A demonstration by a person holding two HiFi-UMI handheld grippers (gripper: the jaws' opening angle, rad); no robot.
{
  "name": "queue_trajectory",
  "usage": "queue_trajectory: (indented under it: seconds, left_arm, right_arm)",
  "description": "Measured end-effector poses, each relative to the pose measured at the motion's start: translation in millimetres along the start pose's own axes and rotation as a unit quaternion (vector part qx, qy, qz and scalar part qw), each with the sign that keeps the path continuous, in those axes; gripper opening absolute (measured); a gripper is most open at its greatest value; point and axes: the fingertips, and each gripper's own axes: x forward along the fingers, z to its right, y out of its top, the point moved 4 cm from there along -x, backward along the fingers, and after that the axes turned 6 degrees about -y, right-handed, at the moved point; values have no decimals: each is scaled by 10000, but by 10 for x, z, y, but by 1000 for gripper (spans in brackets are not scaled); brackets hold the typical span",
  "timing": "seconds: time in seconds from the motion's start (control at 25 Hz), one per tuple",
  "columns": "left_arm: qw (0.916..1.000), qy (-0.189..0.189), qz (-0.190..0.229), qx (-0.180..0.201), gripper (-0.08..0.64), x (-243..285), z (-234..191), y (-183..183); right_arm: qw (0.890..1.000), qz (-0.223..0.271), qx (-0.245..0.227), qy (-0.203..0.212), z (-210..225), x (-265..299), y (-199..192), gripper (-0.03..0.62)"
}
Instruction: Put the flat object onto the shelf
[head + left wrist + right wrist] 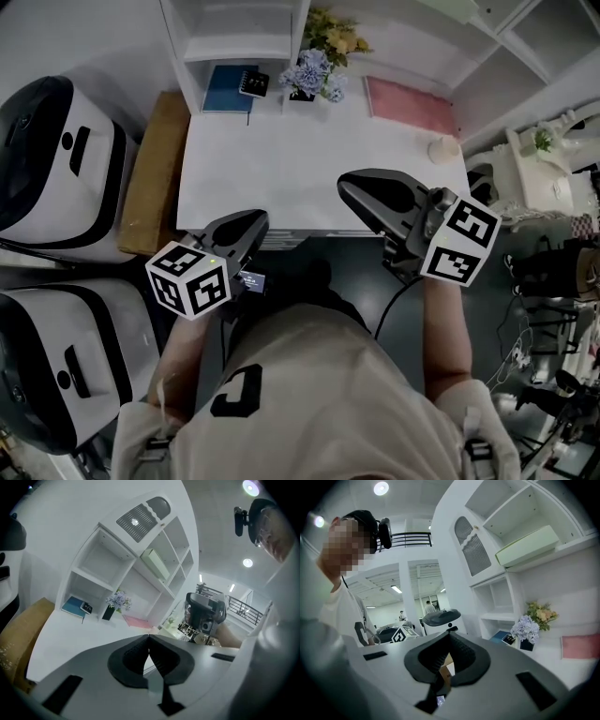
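Left gripper had its jaws pressed together on nothing, and the right gripper matched it, tips meeting with only background showing through the gap behind them. Both hung well back from the flowers, while the pink flat object lay on the white table just right of the flowers, untouched, the shelf standing just left of them. By my reading nothing had started: reach, grip, carry and placing were all left.

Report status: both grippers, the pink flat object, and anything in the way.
Left gripper shut, empty. Right gripper shut, empty. Pink flat object on table, untouched. Flower vase stands left of it.
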Motion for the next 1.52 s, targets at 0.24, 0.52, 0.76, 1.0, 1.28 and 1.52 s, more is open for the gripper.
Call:
queue_trajectory:
  seconds: [0.24, 0.52, 0.76, 1.0, 1.28, 1.52]
  left_arm:
    - [9999, -140, -74, 48, 14, 7, 28, -39]
    - [9999, -20, -75, 69, 14, -72, 15, -120]
    - [9998, 55, -118, 128, 14, -16, 104, -146]
    - [9991, -78, -268, 307, 14, 294, 379, -173]
    - [9962, -260, -429, 717, 14, 682, 829, -265]
    - [9942, -308, -557, 864, 14, 875, 1140, -393]
  right_arm:
    - [9996, -87, 225, -137, -57, 4, -133, 24]
    - [9994, -115, 340, 18, -139, 77, -234, 23]
    - [9990, 24, 406, 188, -157, -7, -262, 23]
    - [9987, 107, 479, 156, -92, -331, -347, 23]
    - [9978, 240, 598, 155, -53, -833, -488, 23]
    - [9959, 411, 788, 145, -12, -1229, -621, 23]
